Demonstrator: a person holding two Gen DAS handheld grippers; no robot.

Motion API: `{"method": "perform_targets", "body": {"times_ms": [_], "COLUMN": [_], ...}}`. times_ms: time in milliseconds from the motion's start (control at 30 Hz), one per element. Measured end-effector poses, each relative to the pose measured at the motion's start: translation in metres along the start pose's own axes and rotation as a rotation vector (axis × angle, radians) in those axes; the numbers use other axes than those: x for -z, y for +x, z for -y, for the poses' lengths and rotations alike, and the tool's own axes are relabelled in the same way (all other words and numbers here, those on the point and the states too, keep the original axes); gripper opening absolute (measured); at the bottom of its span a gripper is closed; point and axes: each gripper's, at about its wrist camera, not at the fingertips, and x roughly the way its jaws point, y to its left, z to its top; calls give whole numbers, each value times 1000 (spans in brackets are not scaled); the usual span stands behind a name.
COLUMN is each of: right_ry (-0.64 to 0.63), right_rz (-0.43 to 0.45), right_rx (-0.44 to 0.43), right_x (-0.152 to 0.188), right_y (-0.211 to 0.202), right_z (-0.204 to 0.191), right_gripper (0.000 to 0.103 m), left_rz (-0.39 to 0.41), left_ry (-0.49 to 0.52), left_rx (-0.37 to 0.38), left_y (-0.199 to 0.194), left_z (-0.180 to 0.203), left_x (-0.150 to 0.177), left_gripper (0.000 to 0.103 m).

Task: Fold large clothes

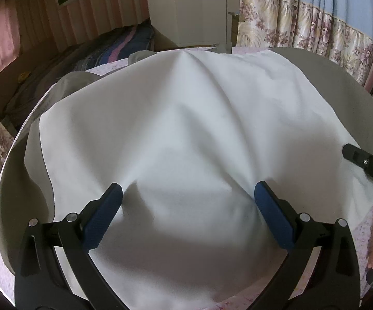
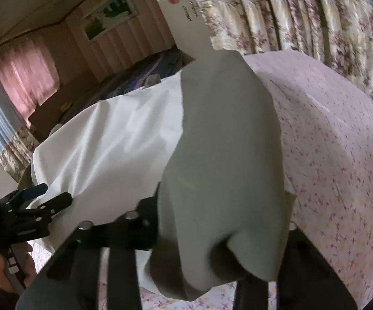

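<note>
White garment [image 1: 186,118] lies spread on our floral-sheeted bed [image 2: 341,142], grey edge [image 2: 220,142] lifted. Our right gripper [image 2: 212,232] pinches that grey edge, likely to fold it over; our left gripper [image 1: 187,201] hovers with jaws wide, holding nothing.

A large garment [image 1: 186,118] lies spread over a bedsheet [image 2: 341,142] on the bed, one part of it draped over the right tongs [image 2: 222,206]. Behind the bed stand a wardrobe [image 1: 194,13] and curtains [image 1: 303,25]; a second bed [image 1: 96,54] lies to the left.
</note>
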Motion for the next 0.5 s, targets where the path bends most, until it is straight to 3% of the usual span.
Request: {"method": "perform_targets", "body": {"times_ms": [300,500], "right_ry": [-120,-253], "right_rz": [113,158], "right_rx": [-36,-110], "right_x": [-18,-39], "right_y": [-29,-45], "right_z": [-36,-91], "right_gripper": [20,16], "left_rz": [-4,-9], "left_ry": [29,5], "left_rx": [-11,36], "left_y": [10,9], "left_z": [1,-11], "left_x": [3,3], "left_gripper": [100,100]}}
